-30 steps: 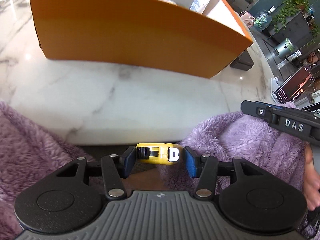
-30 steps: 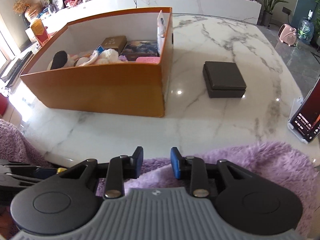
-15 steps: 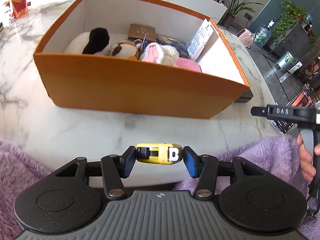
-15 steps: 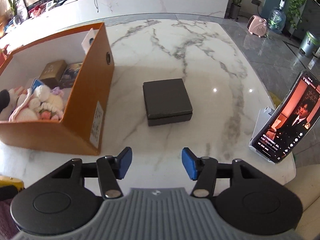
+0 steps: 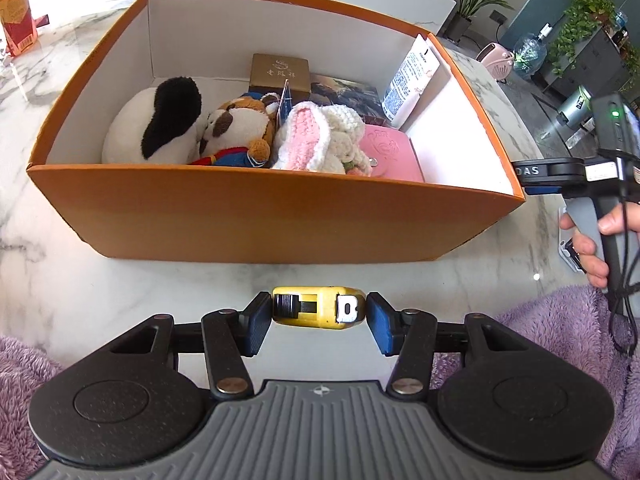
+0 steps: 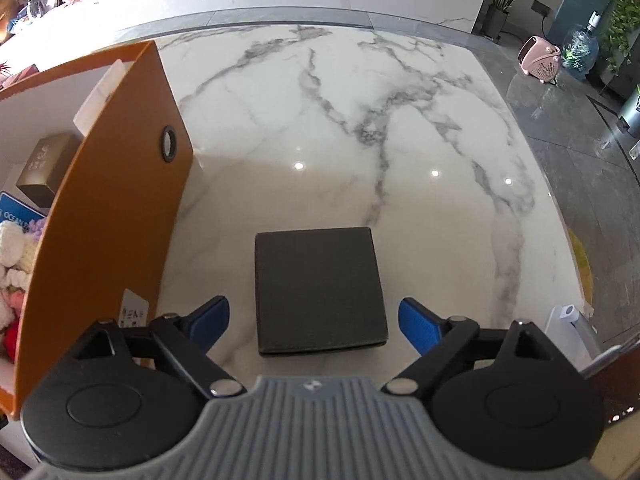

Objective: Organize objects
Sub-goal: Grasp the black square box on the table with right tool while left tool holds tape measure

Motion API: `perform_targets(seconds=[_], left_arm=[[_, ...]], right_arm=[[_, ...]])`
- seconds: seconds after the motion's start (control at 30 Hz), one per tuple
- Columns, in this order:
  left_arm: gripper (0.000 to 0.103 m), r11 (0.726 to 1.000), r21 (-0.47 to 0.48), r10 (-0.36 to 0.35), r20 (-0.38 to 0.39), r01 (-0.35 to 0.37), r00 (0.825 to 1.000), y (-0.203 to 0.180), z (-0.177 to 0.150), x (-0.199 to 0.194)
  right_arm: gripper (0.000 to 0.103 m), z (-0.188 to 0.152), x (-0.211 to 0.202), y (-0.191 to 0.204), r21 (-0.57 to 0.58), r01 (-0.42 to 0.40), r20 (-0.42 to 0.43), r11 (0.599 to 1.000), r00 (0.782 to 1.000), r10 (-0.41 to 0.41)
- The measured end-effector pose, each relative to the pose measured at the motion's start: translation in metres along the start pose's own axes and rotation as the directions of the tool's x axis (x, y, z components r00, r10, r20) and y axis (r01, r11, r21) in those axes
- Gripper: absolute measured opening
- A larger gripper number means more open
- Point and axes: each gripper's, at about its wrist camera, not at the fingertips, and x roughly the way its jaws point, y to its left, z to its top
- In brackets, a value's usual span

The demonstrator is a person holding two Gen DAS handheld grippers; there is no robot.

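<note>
A yellow tape measure [image 5: 319,306], black slider and metal hook tab facing up, sits clamped between the blue fingers [image 5: 256,328] of the left gripper [image 5: 319,322], held above the tabletop [image 5: 120,292] just before an orange box [image 5: 256,216] of plush toys. The right gripper [image 6: 314,325] has just been opening; its fingers stand wide and empty either side of a black box [image 6: 318,288] lying flat beside the orange one.

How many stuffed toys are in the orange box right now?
3, side by side: black-and-white plush on the left, brown dog plush in the middle, pink-and-white knitted bunny on the right. Others may be buried underneath.
</note>
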Motion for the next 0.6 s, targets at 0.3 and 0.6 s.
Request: perform_targets(seconds=[0.3, 0.6], left_arm=[[0.060, 1.000, -0.022, 0.008, -0.023, -0.009, 1.000, 0.007, -0.001, 0.004], [0.060, 1.000, -0.015, 0.000, 0.008, 0.000, 1.000, 0.007, -0.003, -0.012]], right_arm=[[0.085, 0.007, 0.030, -0.006, 0.032, -0.032, -0.060, 0.999, 0.998, 0.034], [0.076, 0.003, 0.030, -0.004, 0.050, -0.035, -0.073, 0.998, 0.997, 0.039]])
